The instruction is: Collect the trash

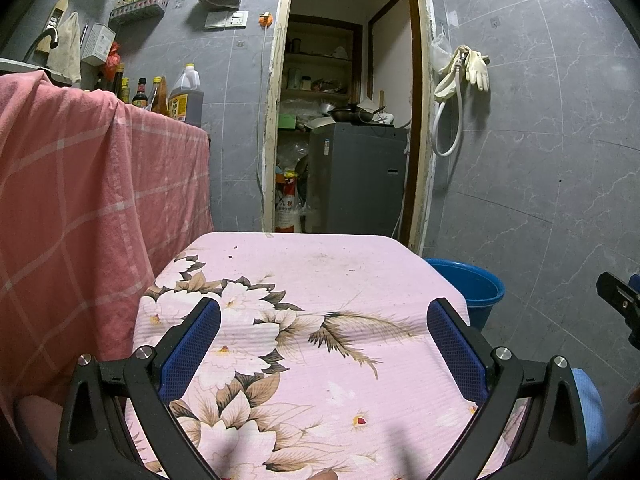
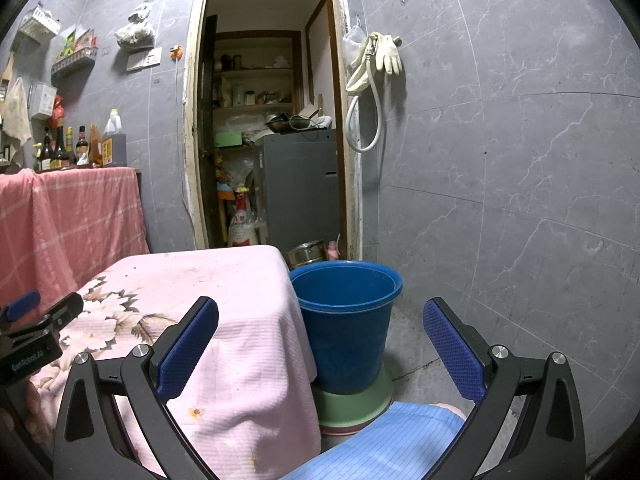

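Note:
A small table under a pink floral cloth (image 1: pixel 312 280) fills the foreground; only a few tiny dark specks (image 1: pixel 232 257) lie near its far edge. My left gripper (image 1: pixel 324 320) hovers over the cloth, open, nothing between its blue pads. A blue bucket (image 2: pixel 346 320) stands on stacked green and pink basins (image 2: pixel 352 404) right of the table; its rim (image 1: pixel 472 276) shows past the table's right corner in the left wrist view. My right gripper (image 2: pixel 320 320) is open and empty, spanning the table's right edge and the bucket. The left gripper (image 2: pixel 36 320) appears at the far left.
A counter draped in pink checked cloth (image 1: pixel 80 208) stands at the left with bottles (image 1: pixel 160 96) on it. An open doorway (image 1: pixel 344 100) shows a grey appliance (image 1: pixel 356 176) and shelves. Gloves and a hose (image 1: pixel 464 76) hang on the grey tiled wall. A blue-clad knee (image 2: pixel 384 444) sits low.

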Demonstrator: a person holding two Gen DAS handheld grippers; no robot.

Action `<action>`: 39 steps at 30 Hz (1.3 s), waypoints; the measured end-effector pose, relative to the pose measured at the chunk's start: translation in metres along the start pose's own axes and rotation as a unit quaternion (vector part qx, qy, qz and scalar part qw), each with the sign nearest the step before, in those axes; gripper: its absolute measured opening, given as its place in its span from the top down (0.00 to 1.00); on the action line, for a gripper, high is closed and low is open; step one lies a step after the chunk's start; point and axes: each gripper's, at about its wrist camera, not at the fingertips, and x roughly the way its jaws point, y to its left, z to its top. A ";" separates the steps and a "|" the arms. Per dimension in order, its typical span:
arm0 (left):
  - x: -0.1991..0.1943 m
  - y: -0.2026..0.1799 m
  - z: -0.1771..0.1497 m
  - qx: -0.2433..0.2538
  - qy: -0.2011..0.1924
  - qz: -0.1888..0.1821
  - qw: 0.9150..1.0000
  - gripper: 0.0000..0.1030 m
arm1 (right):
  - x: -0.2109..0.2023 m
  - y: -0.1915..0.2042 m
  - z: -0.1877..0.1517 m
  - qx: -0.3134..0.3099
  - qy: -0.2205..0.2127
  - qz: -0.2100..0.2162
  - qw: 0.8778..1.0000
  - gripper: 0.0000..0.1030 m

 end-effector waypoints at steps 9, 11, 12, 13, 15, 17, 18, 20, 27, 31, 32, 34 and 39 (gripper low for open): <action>0.000 0.001 0.000 0.000 0.000 0.000 1.000 0.02 | 0.000 0.000 0.000 0.000 0.000 0.001 1.000 0.00; 0.000 0.001 0.000 0.000 0.000 0.000 1.000 0.02 | 0.000 0.001 0.000 0.000 0.000 0.001 1.000 0.00; 0.000 0.000 0.001 0.000 0.000 -0.001 1.000 0.02 | 0.000 0.001 0.000 0.000 0.000 0.001 1.000 0.00; 0.000 0.000 0.001 0.000 0.000 0.000 1.000 0.02 | -0.001 0.001 0.000 0.000 -0.001 0.001 1.000 0.00; 0.000 0.000 0.000 0.001 0.000 0.000 1.000 0.02 | 0.000 0.001 0.000 0.000 0.000 0.000 1.000 0.00; 0.000 0.000 0.001 0.000 0.000 0.000 1.000 0.02 | 0.000 0.000 0.000 0.000 0.000 0.001 1.000 0.00; 0.000 -0.001 0.001 0.000 0.000 0.000 1.000 0.02 | 0.000 0.001 0.000 0.000 0.000 0.001 1.000 0.00; 0.000 0.000 0.000 0.000 0.000 0.000 1.000 0.02 | 0.000 0.000 0.000 0.000 0.000 0.001 1.000 0.00; 0.000 -0.001 0.001 0.000 0.001 0.000 1.000 0.02 | 0.000 0.001 0.001 0.000 0.000 0.000 1.000 0.00; 0.000 0.000 0.001 -0.001 0.001 0.000 1.000 0.02 | 0.000 0.002 0.000 0.000 0.001 0.000 1.000 0.00; 0.000 0.000 0.001 0.000 0.001 0.000 1.000 0.02 | 0.000 0.001 0.000 0.000 0.000 0.001 1.000 0.00; 0.000 0.000 0.001 0.000 0.000 0.000 1.000 0.02 | 0.000 0.002 -0.001 0.000 0.001 0.001 1.000 0.00; 0.000 -0.001 0.001 -0.001 0.001 0.001 1.000 0.02 | 0.000 0.002 -0.001 0.000 0.001 0.001 1.000 0.00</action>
